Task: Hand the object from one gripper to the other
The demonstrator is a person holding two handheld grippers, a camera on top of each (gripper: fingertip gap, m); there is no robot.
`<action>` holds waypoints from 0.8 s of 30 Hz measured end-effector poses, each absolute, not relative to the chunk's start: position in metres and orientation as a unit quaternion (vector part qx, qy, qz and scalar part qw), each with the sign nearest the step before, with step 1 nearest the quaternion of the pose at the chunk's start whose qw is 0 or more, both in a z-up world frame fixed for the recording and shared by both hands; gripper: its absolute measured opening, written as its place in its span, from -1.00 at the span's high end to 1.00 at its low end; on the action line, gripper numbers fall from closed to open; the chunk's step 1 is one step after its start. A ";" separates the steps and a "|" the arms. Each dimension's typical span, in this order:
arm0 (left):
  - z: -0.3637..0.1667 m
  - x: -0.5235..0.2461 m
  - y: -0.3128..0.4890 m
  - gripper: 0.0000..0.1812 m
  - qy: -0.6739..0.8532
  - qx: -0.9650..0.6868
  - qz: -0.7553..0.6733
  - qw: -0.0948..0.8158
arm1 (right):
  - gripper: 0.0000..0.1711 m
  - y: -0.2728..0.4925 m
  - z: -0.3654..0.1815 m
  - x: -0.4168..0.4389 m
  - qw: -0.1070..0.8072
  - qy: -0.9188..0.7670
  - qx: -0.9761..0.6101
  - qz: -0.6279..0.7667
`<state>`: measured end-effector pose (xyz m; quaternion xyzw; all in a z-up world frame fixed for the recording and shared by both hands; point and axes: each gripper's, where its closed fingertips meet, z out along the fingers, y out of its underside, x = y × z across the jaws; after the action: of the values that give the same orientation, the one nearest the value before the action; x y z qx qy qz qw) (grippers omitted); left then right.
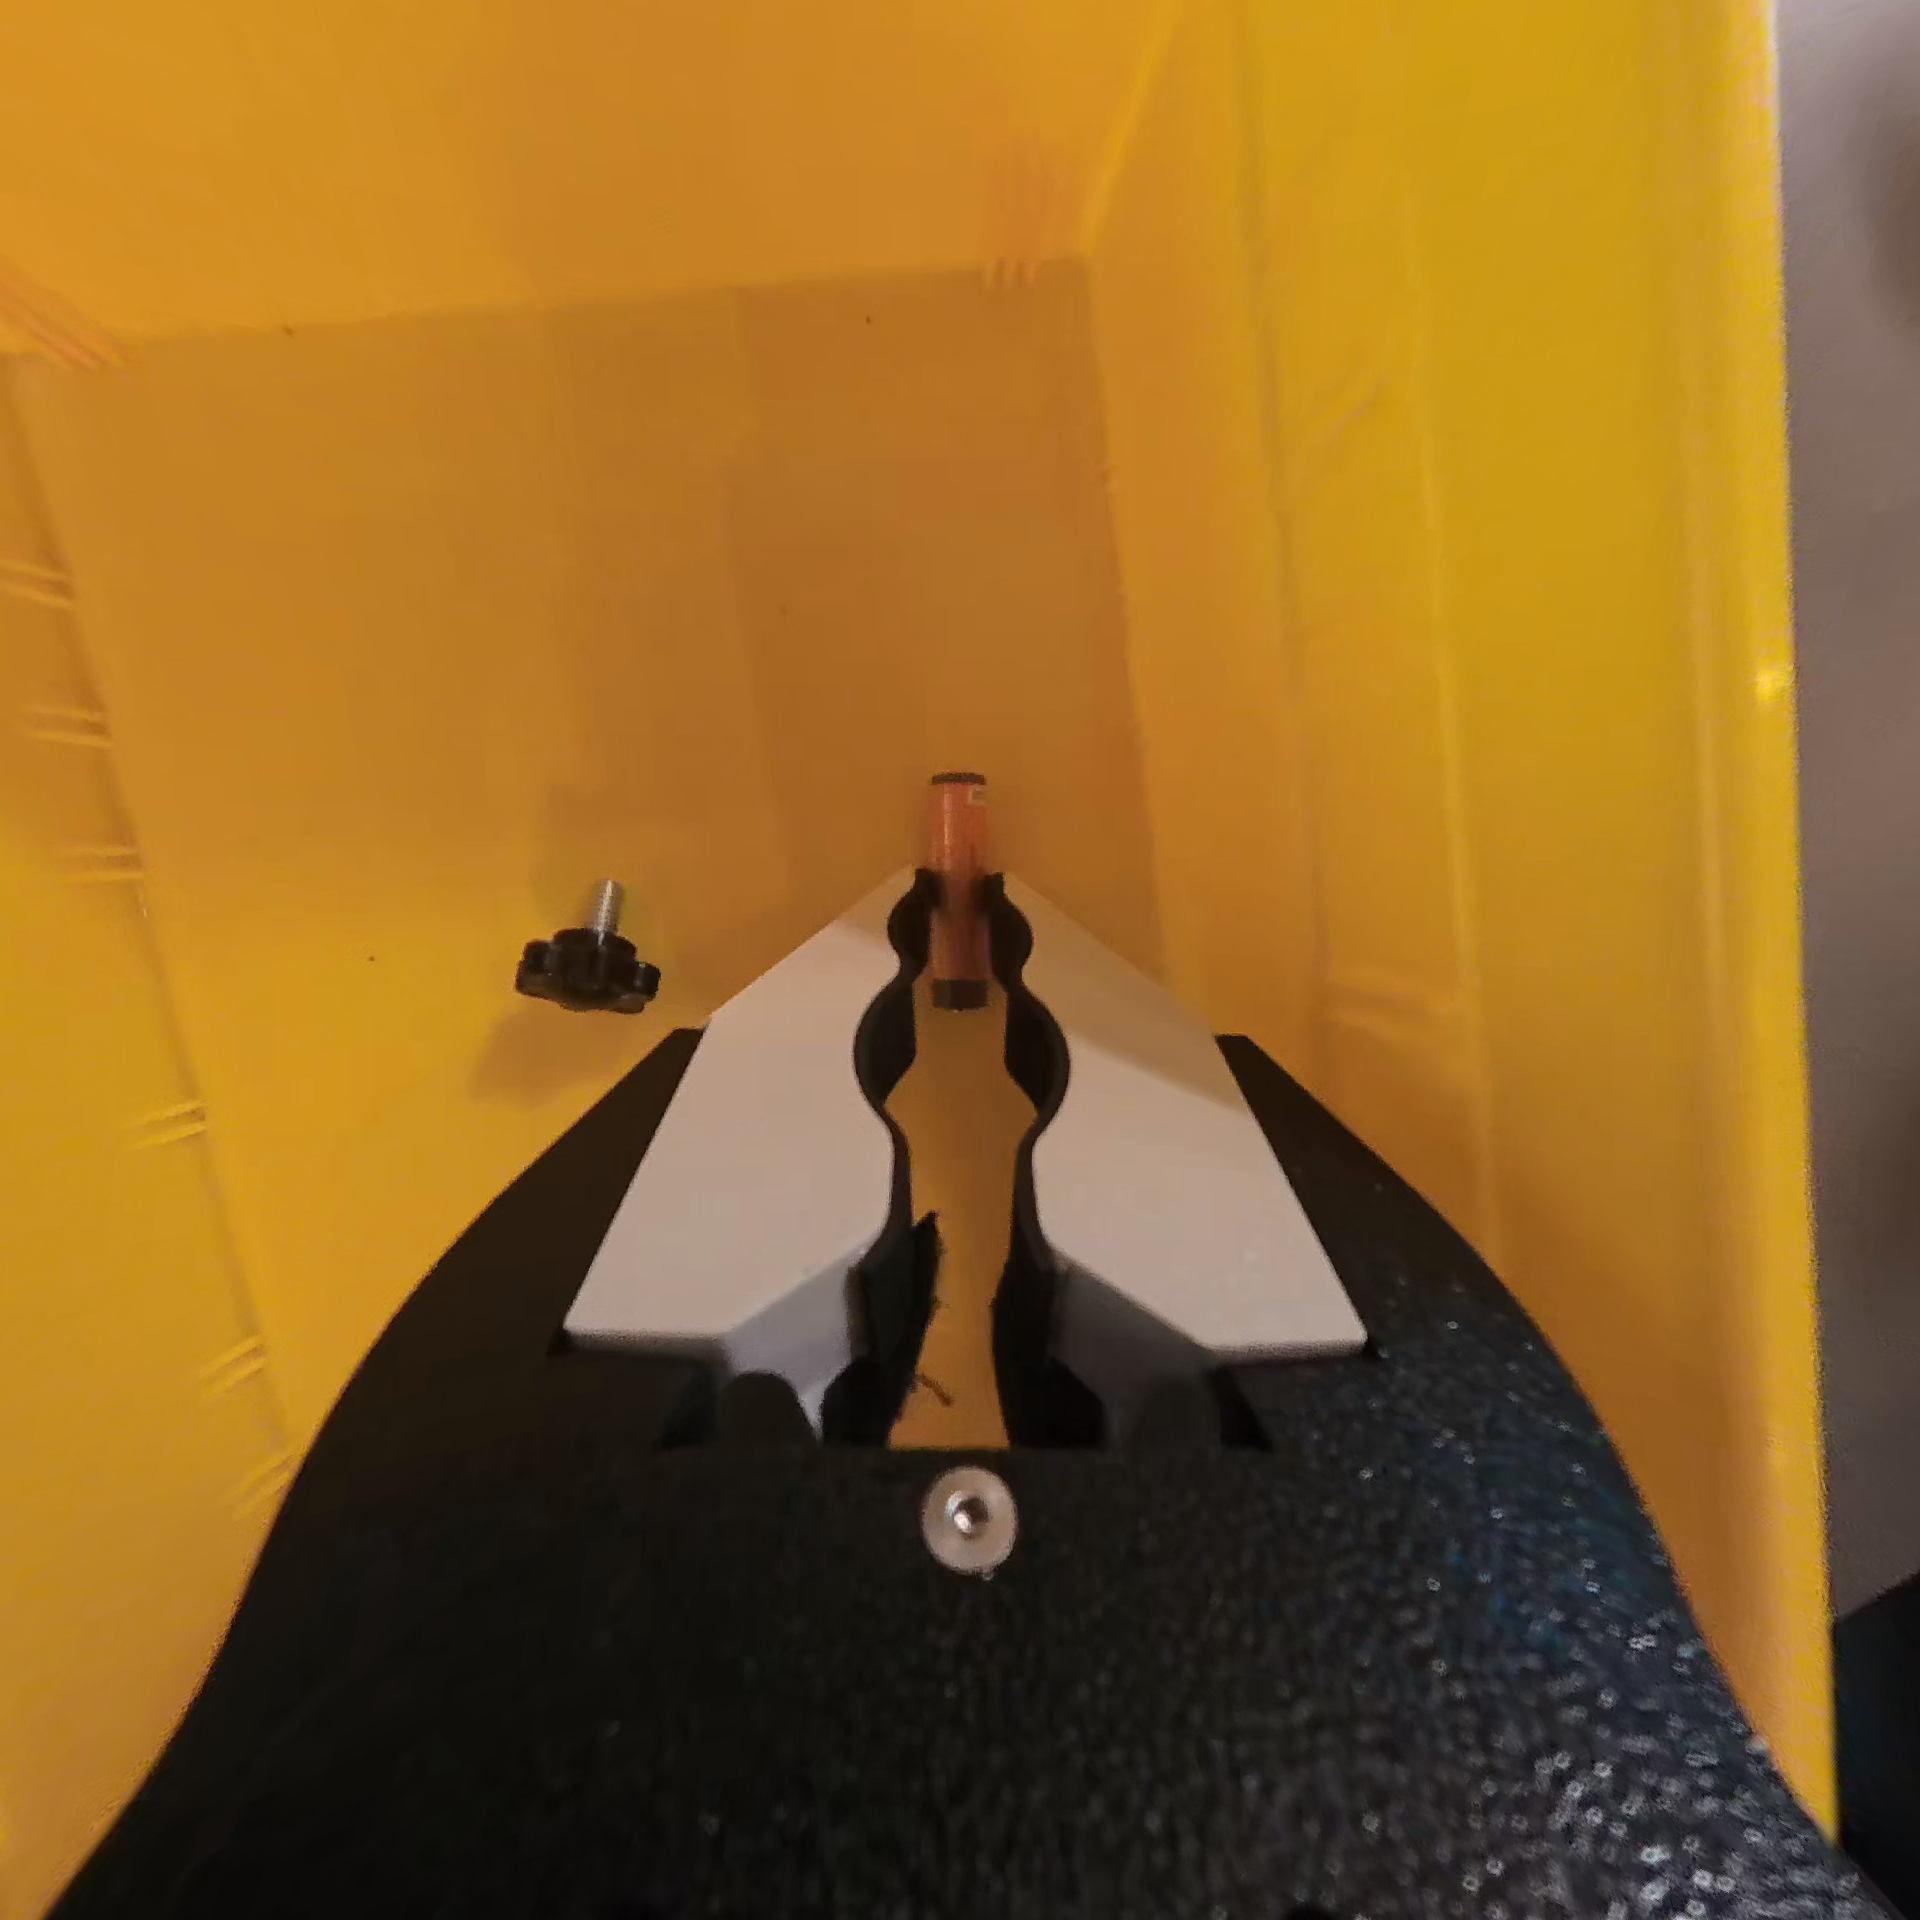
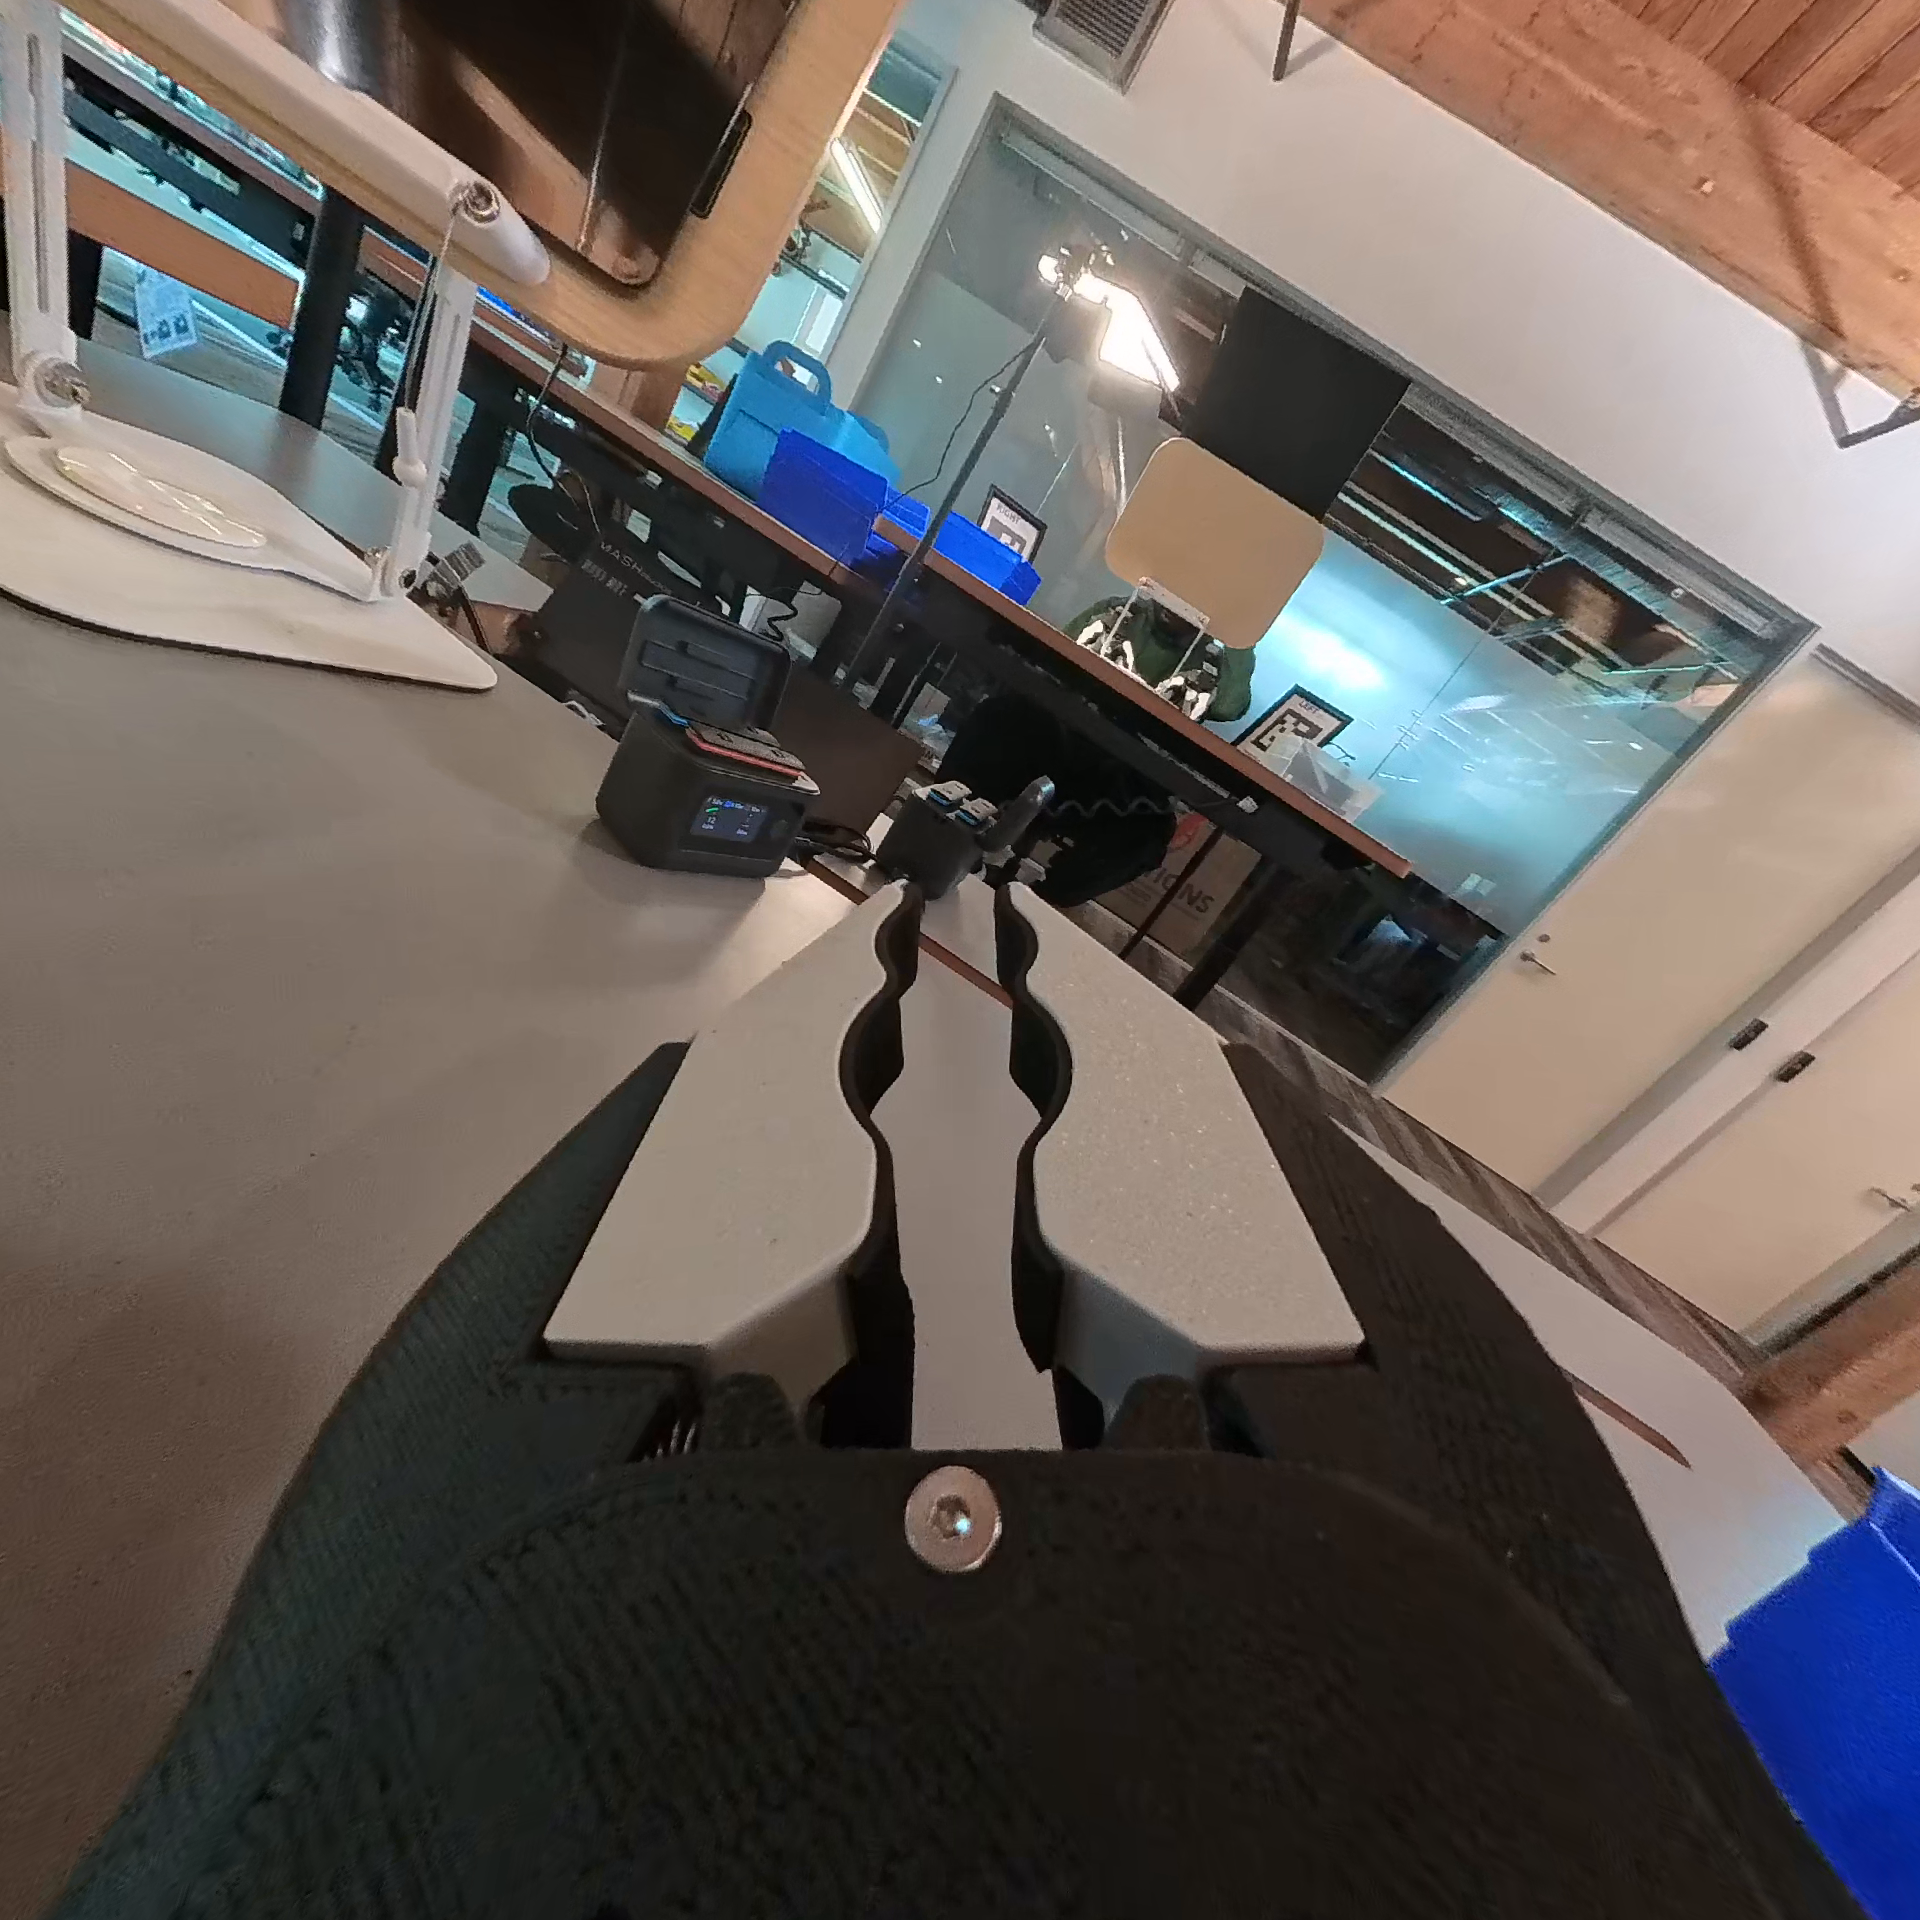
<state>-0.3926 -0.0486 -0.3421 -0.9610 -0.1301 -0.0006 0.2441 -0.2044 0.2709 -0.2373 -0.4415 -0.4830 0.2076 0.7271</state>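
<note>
The left wrist view is warm and dim: the bin [image 1: 623, 520] casts yellow on everything, its right wall brighter than the floor beyond the jaws. The knob [image 1: 588, 961] left of the jaws throws a soft shadow. The gripper body shows speckled glare at lower right. The right wrist view is brighter and cooler; a lamp [image 2: 1117, 312] far beyond the jaws flares white. The table [image 2: 260, 935] is evenly lit. Straight lines bow toward the edges, and the corners are soft.

A black knob screw [image 1: 587, 966] lies in the yellow bin [image 1: 1455, 520].
</note>
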 end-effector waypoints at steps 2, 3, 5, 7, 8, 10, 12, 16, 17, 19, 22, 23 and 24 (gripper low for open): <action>-0.342 -0.392 -0.050 0.91 -0.128 -0.959 -0.001 0.253 | 0.86 0.271 -0.237 -0.204 0.727 -0.482 -0.441 0.211; -0.342 -0.393 -0.051 0.91 -0.120 -0.961 0.005 0.250 | 0.86 0.271 -0.237 -0.204 0.727 -0.481 -0.442 0.212; -0.341 -0.403 -0.057 0.91 -0.102 -0.963 0.051 0.243 | 0.86 0.271 -0.236 -0.204 0.727 -0.480 -0.441 0.216; -0.330 -0.410 -0.057 0.91 -0.098 -0.956 0.076 0.266 | 0.86 0.269 -0.236 -0.205 0.726 -0.481 -0.439 0.221; -0.320 -0.412 -0.055 0.91 -0.103 -0.948 0.078 0.290 | 0.86 0.269 -0.236 -0.205 0.725 -0.482 -0.438 0.223; -0.294 -0.417 -0.051 0.91 -0.110 -0.929 0.091 0.342 | 0.87 0.267 -0.235 -0.205 0.724 -0.483 -0.436 0.229; -0.261 -0.420 -0.047 0.91 -0.112 -0.905 0.105 0.396 | 0.87 0.264 -0.235 -0.206 0.723 -0.485 -0.433 0.234; -0.179 -0.382 -0.025 0.92 -0.072 -0.850 0.100 0.513 | 0.87 0.261 -0.233 -0.206 0.721 -0.481 -0.432 0.249; -0.158 -0.364 -0.017 0.91 -0.053 -0.832 0.090 0.546 | 0.87 0.261 -0.232 -0.205 0.720 -0.478 -0.433 0.256; -0.126 -0.326 0.002 0.91 -0.017 -0.800 0.060 0.597 | 0.87 0.257 -0.229 -0.204 0.719 -0.474 -0.430 0.272; -0.106 -0.277 0.030 0.91 0.017 -0.768 -0.017 0.640 | 0.71 0.235 -0.217 -0.202 0.713 -0.483 -0.380 0.337; -0.105 -0.261 0.040 0.92 0.023 -0.760 -0.062 0.646 | 0.57 0.221 -0.211 -0.200 0.702 -0.486 -0.356 0.379; -0.105 -0.246 0.049 0.91 0.026 -0.751 -0.110 0.651 | 0.44 0.208 -0.204 -0.196 0.693 -0.488 -0.332 0.414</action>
<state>-0.2457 0.0494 -0.1052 -0.7509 0.0257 -0.1101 0.6507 -0.1957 0.2078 -0.2036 -0.3317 -0.4881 0.4135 0.6934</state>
